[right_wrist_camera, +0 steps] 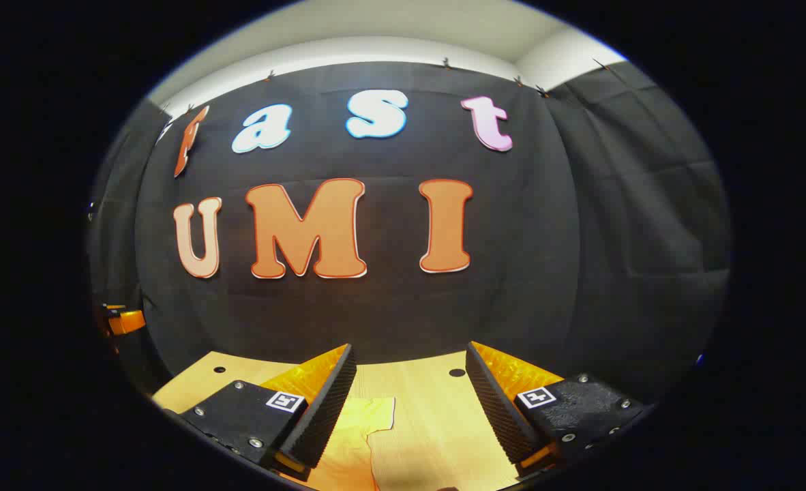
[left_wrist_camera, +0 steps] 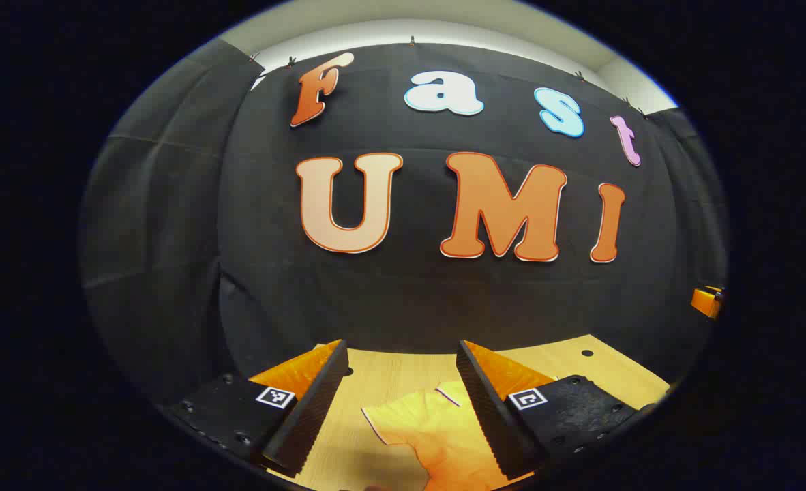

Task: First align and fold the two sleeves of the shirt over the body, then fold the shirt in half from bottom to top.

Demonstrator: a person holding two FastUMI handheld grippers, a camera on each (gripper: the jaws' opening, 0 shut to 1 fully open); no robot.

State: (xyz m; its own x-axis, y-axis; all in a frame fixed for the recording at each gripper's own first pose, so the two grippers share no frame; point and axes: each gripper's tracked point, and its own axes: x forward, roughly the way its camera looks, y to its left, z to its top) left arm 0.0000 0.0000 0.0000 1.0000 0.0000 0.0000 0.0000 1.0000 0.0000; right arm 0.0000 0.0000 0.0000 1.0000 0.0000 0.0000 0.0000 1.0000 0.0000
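L gripper (left_wrist_camera: 400,402) agape over shirt (left_wrist_camera: 437,429) | R gripper (right_wrist_camera: 410,406) agape, level, above table (right_wrist_camera: 430,416)

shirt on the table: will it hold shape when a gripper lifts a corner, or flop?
Probably flop: the shirt lies flat on the wooden table as thin cloth with a wavy edge. Likely light, so one pinch should lift it. It may slide and bunch if pushed, since the tabletop looks smooth.

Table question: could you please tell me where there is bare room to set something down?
Bare wood of the table lies right of the shirt, between the open right tool fingers, running back to the black wall cloth. In the left gripper view the shirt crowds the space between the open left tool fingers.
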